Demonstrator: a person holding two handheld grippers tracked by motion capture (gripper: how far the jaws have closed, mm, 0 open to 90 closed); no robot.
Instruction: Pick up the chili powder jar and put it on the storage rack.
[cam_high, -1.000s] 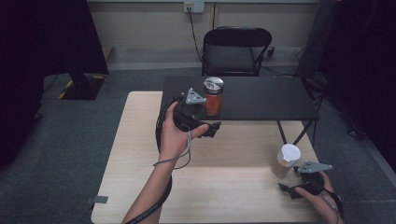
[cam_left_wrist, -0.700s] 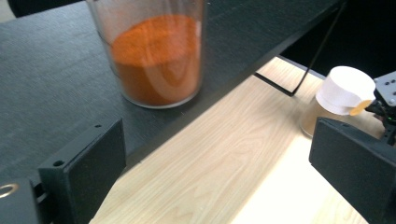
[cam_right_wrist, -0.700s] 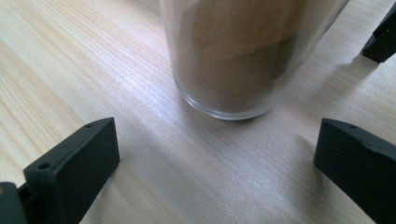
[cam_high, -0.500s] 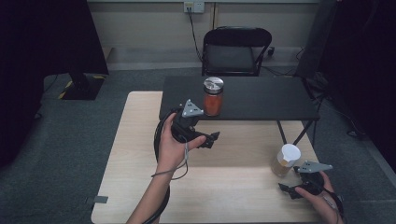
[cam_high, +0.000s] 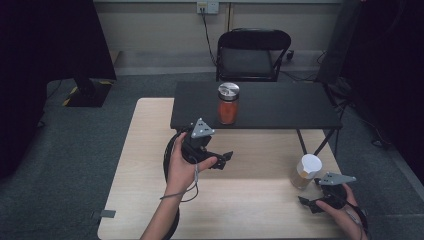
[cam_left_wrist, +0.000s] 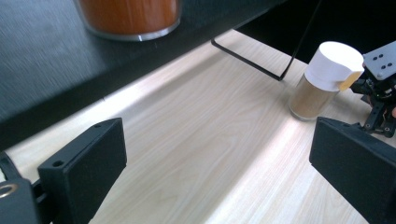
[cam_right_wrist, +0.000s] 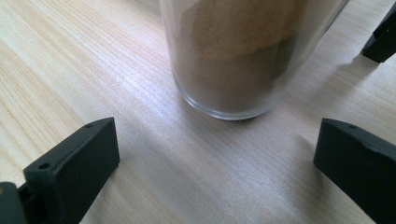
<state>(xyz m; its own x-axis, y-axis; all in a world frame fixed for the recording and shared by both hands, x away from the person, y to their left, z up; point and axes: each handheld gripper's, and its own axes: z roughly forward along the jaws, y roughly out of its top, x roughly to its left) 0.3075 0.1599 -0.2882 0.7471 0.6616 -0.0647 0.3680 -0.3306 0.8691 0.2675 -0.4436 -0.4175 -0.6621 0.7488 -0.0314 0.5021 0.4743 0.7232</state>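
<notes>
high view first: we see the left gripper (cam_high: 226, 160) held over the middle of the light wooden table (cam_high: 145, 130), just in front of the low black shelf (cam_high: 280, 107), with its jaws pointing to the right and spread wide, nothing between them. on that shelf stands a jar of orange-red powder with a metal lid (cam_high: 228, 104), upright and near the shelf's front edge, well apart from the left gripper. at the table's right side we see the right gripper (cam_high: 311, 204), low near the table's near edge, just beside a jar of brown powder with a white cap (cam_high: 306, 171) that stands upright on the wood. in the right gripper view that jar's glass base (cam_right_wrist: 238, 60) sits ahead of the jaws, which stand wide apart and do not touch it. in the left gripper view we see the white-capped jar (cam_left_wrist: 324, 81) farther off.
</notes>
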